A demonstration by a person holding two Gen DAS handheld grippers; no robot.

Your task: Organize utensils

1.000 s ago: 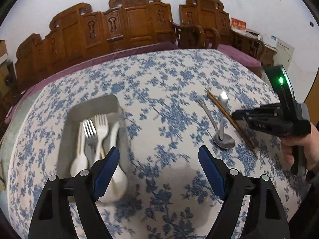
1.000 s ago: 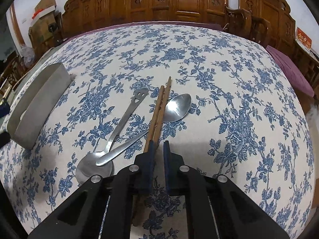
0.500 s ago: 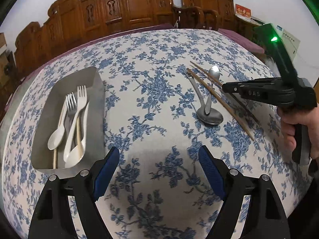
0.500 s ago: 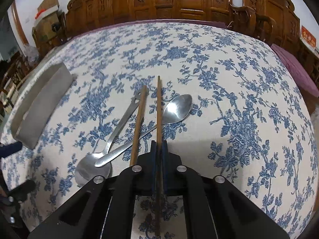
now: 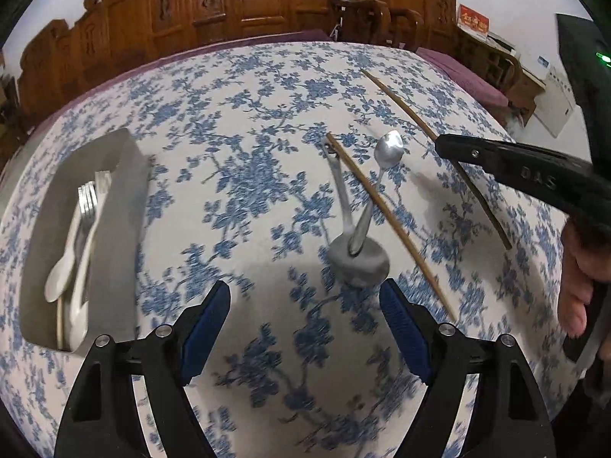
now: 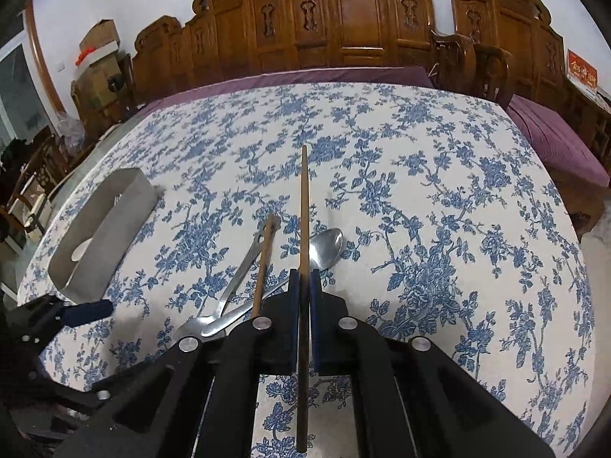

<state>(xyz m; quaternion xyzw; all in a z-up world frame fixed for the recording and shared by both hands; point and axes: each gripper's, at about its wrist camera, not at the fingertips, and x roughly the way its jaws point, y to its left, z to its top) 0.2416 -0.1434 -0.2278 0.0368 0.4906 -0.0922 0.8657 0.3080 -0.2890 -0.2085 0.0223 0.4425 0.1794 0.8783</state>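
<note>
One wooden chopstick (image 6: pixel 304 206) is clamped between the blue pads of the right hand-held gripper (image 6: pixel 304 286), held clear of the cloth and pointing straight ahead toward the far side of the desk (image 6: pixel 439 175); its rear end runs back between the gripper's arms. In the left wrist view the same chopstick (image 5: pixel 401 103) slants up and away from the black right gripper (image 5: pixel 445 144), with a bare hand (image 5: pixel 580 286) gripping the handle at the right edge. The second chopstick (image 5: pixel 389 225) lies flat on the blue-flowered tablecloth (image 5: pixel 244 175), just right of two metal spoons. The larger spoon (image 5: pixel 357 261) has its bowl nearest the left gripper and its slotted handle pointing away; the smaller spoon (image 5: pixel 388 149) lies the opposite way, its handle end resting on the big spoon's bowl, so the two cross. The left hand-held gripper (image 5: pixel 305 324) hovers above the cloth with its blue pads wide apart, holding nothing, the big spoon's bowl just beyond its right finger. Well to the left sits a grey metal tray (image 5: pixel 122 175) holding metal forks (image 5: pixel 88 198) and white plastic spoons (image 5: pixel 61 278). Carved wooden chairs (image 6: pixel 343 30) line the wall behind the desk.
</note>
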